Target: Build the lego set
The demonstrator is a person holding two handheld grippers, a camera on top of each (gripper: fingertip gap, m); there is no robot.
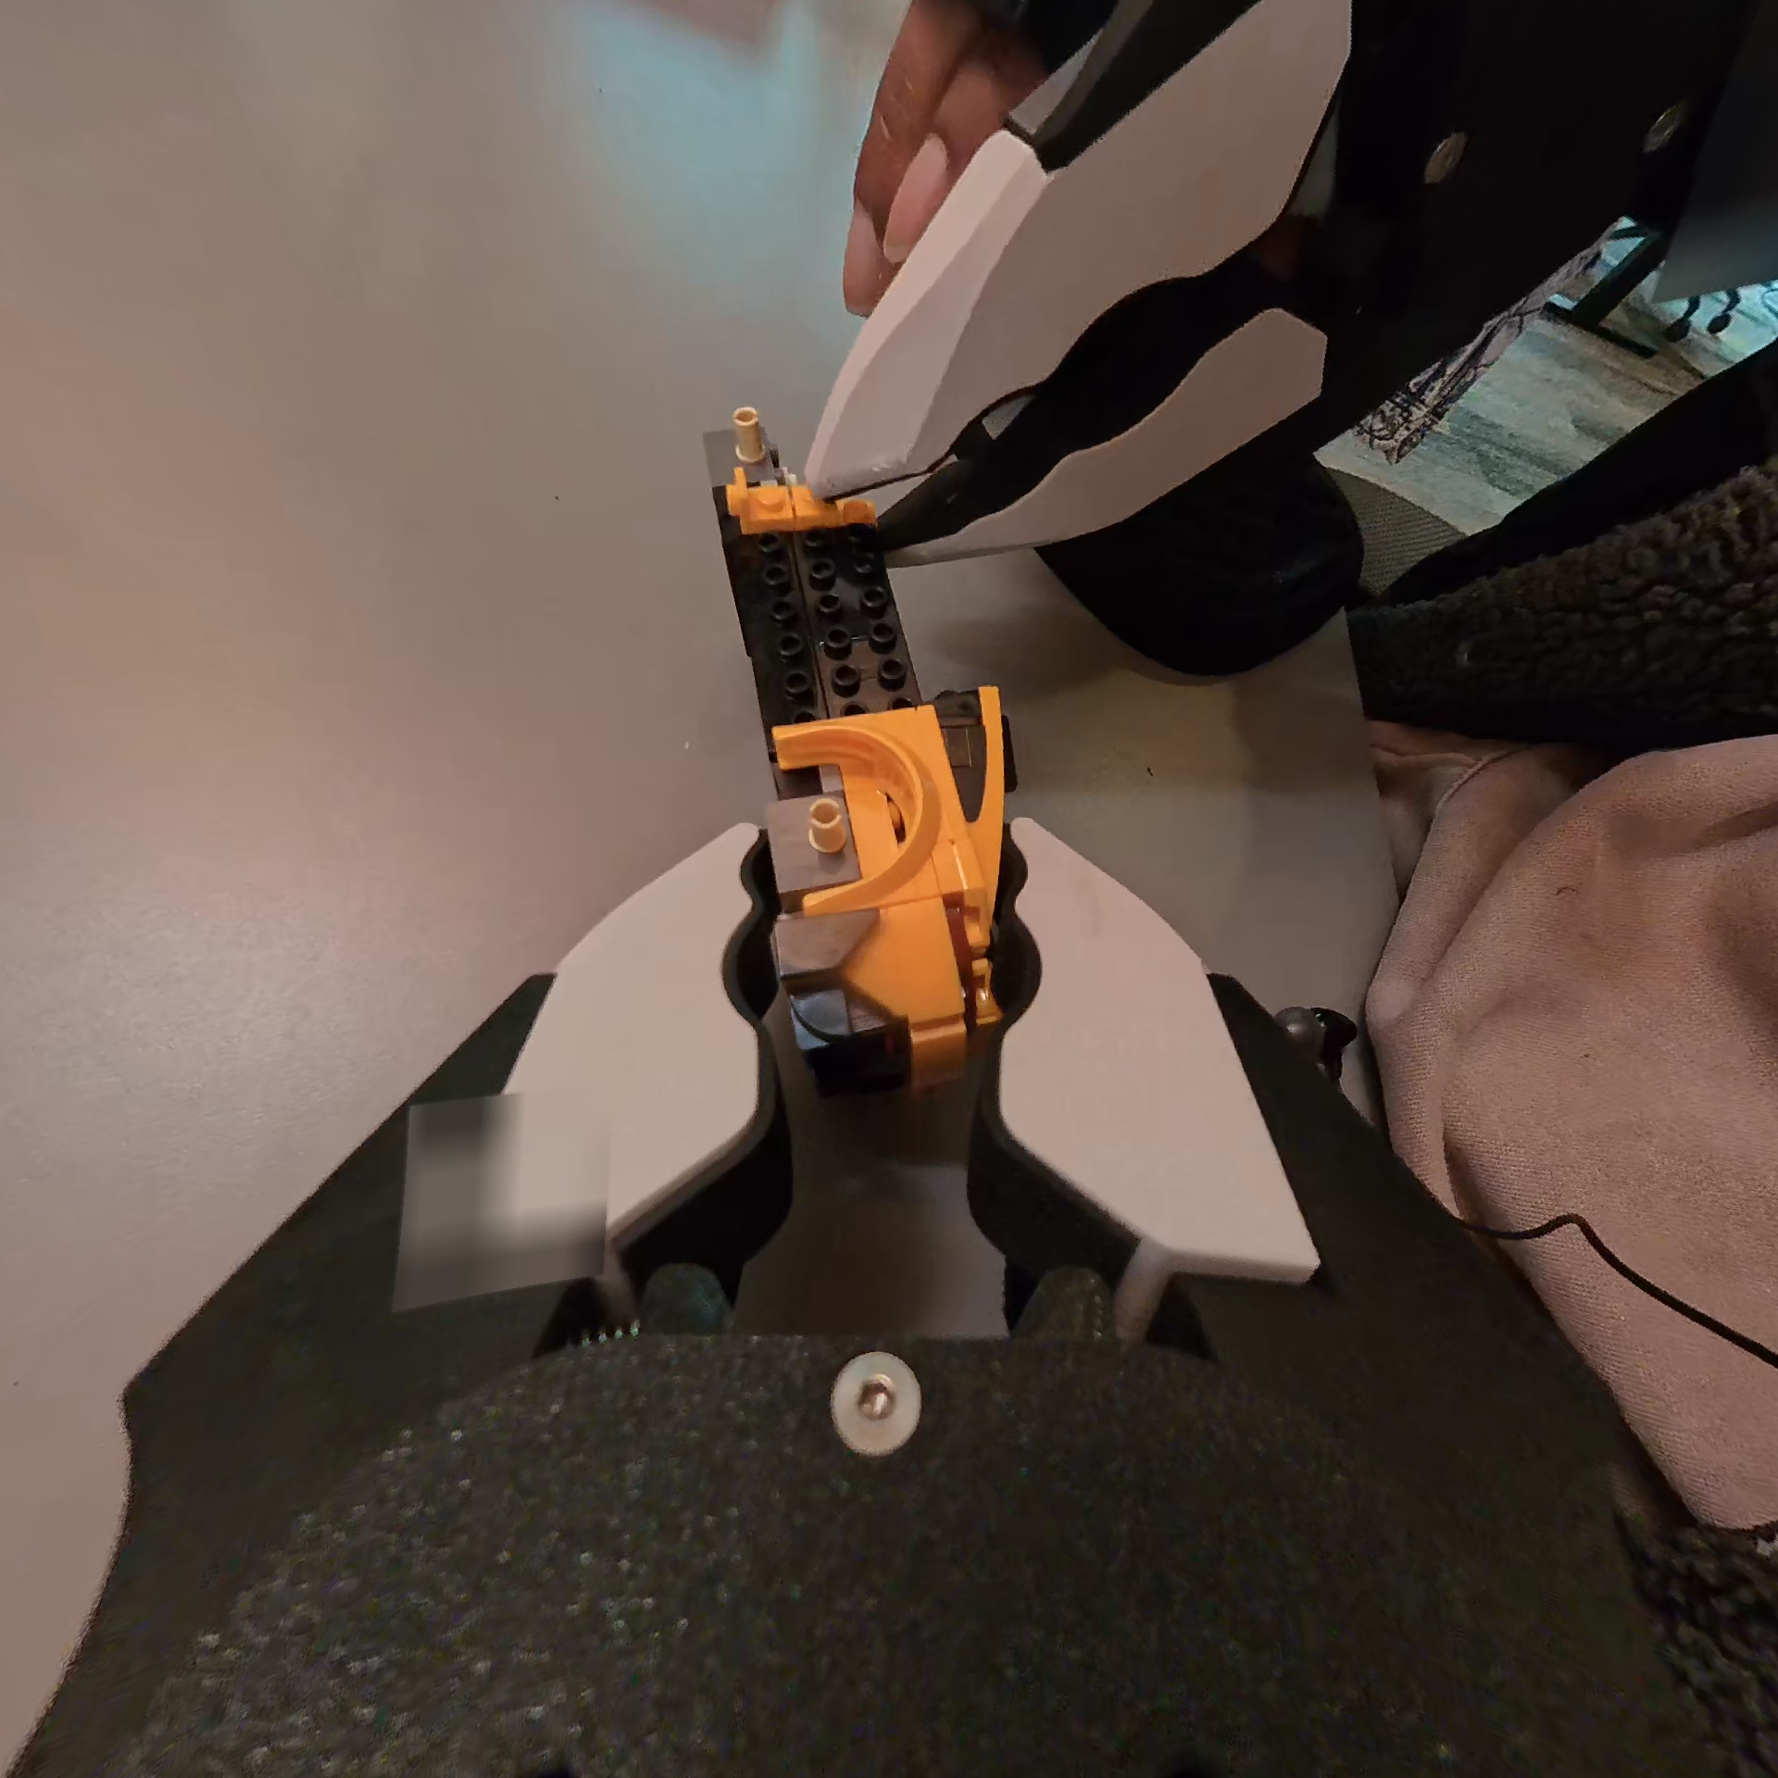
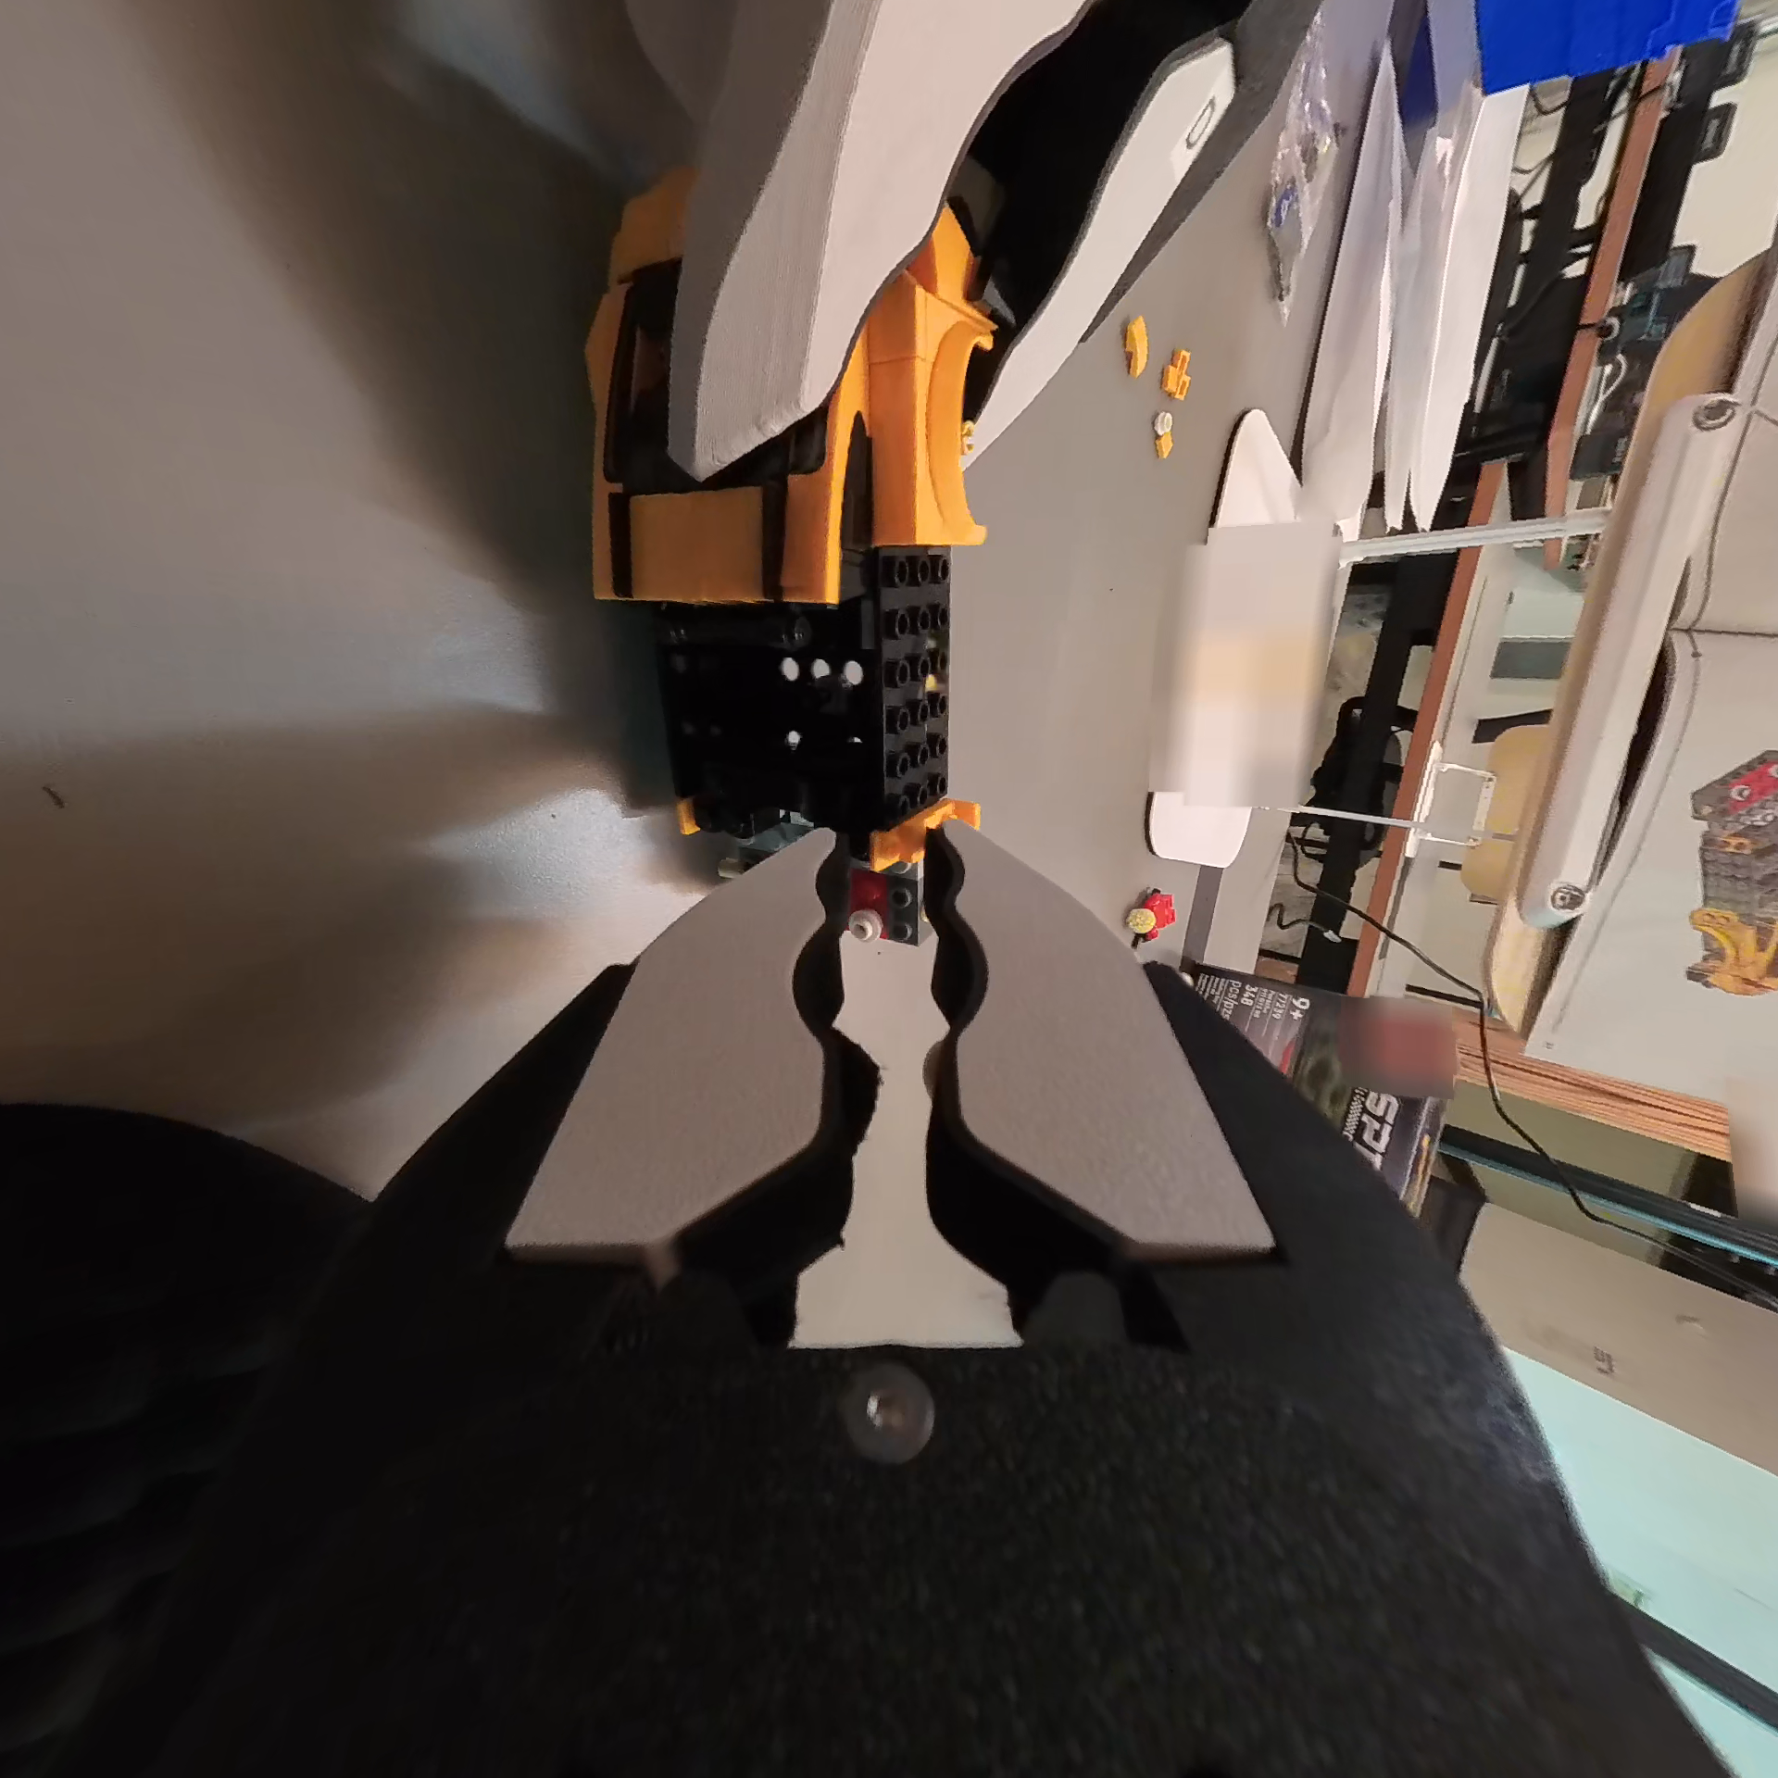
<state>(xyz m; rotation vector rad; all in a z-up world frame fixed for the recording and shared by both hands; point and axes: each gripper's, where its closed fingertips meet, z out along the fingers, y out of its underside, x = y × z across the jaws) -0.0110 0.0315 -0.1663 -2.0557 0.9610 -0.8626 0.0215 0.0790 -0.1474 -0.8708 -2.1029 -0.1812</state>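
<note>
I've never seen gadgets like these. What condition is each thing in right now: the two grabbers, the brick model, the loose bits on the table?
Left gripper: fingers clamped on the model's orange end.
Right gripper: fingers narrowed round the small orange piece at the model's other end; contact unclear.
Brick model: partly built, black studs bare in the middle.
Loose orange bits: lying apart on the table.
Red piece: lying near the table's edge.
</note>
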